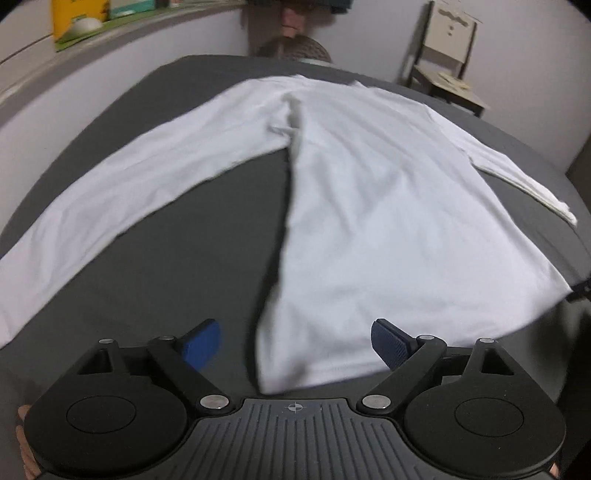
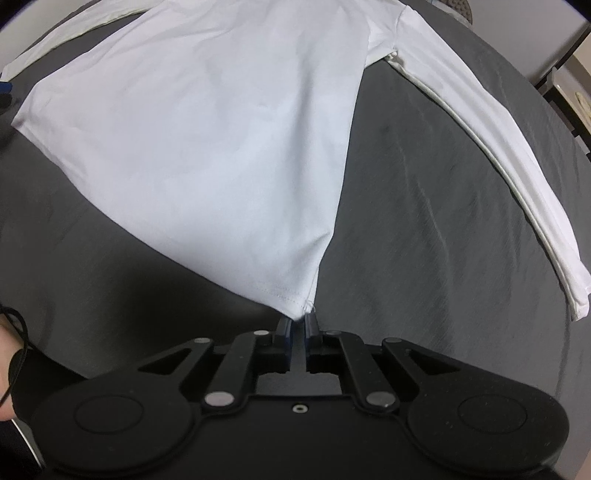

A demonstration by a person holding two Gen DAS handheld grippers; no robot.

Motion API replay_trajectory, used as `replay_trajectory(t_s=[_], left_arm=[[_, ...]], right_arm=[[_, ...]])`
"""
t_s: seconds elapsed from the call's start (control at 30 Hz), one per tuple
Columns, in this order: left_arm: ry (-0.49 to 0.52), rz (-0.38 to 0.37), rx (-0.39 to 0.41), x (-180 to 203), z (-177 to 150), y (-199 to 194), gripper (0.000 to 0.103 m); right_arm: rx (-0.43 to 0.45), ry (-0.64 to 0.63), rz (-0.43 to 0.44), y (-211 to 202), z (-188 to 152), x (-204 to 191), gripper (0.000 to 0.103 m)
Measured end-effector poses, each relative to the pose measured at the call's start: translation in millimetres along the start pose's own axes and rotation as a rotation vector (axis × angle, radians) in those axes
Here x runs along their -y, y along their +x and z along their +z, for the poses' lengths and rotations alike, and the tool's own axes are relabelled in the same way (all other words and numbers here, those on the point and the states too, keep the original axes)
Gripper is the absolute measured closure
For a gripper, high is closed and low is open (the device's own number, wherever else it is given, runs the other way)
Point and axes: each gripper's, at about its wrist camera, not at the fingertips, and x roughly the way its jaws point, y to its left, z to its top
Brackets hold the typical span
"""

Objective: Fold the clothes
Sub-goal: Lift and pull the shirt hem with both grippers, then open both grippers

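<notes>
A white long-sleeved shirt (image 1: 369,192) lies spread flat on a dark grey bed sheet (image 1: 207,236), both sleeves stretched out to the sides. My left gripper (image 1: 295,343) is open, its blue pads wide apart just above the shirt's near hem corner, and neither pad presses the cloth. In the right wrist view the same shirt (image 2: 207,140) runs away from me, with one sleeve (image 2: 517,177) along the right. My right gripper (image 2: 298,325) is shut on the shirt's near hem corner, the cloth pinched between the pads.
A pale wooden chair (image 1: 448,55) stands beyond the bed's far right corner. A shelf with a yellow box (image 1: 79,18) runs along the wall at the far left. A person's fingers (image 1: 26,443) hold the left gripper's handle.
</notes>
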Motion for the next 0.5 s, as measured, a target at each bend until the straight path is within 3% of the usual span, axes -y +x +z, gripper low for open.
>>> replay_trajectory(t_s=[0.13,0.17,0.23,0.3,0.4,0.5], left_arm=[[0.009,0.075,-0.053,-7.3,-7.6,10.2,0.015],[0.007,0.077,-0.08,-8.3,-8.9,13.2,0.02],[-0.002,0.077,-0.133,-10.0,-10.4,21.7,0.043],[-0.021,0.062,-0.18,-11.6,-12.1,31.4,0.051],[-0.001,0.055,-0.186,-6.7,-12.7,36.6,0.052],[0.043,0.031,-0.172,0.6,-12.2,37.5,0.073]], right_arm=[[-0.004,0.008,0.005,0.5,-1.6,0.0,0.097],[-0.005,0.01,0.006,0.7,-1.7,0.0,0.097],[-0.006,0.012,0.009,1.2,-1.9,-0.2,0.097],[-0.009,0.011,0.013,2.3,-2.2,0.2,0.097],[-0.009,0.016,0.02,4.5,-1.5,3.0,0.097],[-0.003,0.026,0.029,5.1,0.2,4.0,0.097]])
